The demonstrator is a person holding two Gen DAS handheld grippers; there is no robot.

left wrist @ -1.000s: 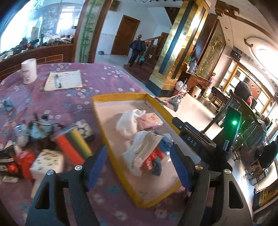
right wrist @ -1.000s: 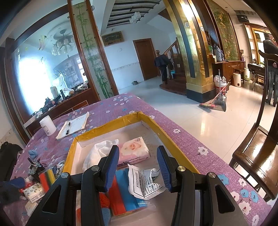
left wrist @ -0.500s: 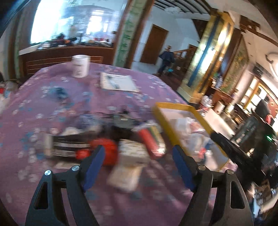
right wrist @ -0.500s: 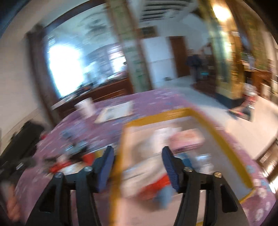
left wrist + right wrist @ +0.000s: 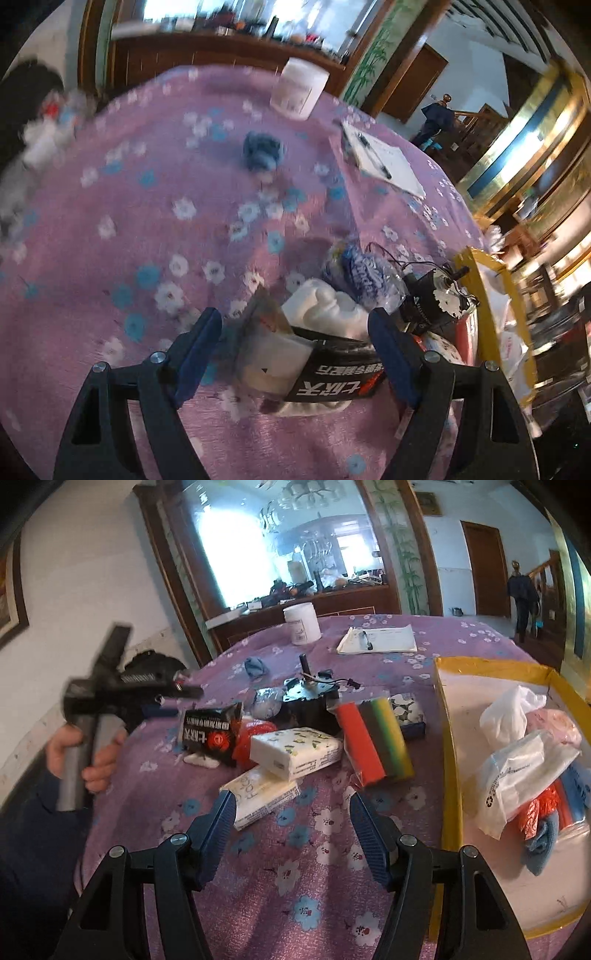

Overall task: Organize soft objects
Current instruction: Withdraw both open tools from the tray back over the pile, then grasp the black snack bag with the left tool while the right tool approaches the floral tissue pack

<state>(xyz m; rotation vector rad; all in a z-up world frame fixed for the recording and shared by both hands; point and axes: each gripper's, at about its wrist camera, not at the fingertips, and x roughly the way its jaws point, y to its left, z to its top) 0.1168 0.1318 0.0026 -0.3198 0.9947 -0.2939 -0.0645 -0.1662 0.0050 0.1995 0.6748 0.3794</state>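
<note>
Motion blur smears the far tablecloth (image 5: 122,206) and the left hand (image 5: 86,753); the yellow tray (image 5: 448,760) runs off frame.

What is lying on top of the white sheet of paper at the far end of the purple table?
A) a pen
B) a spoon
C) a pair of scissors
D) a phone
A: a dark pen lies across the paper, near its left end, beside the white jar.
</note>
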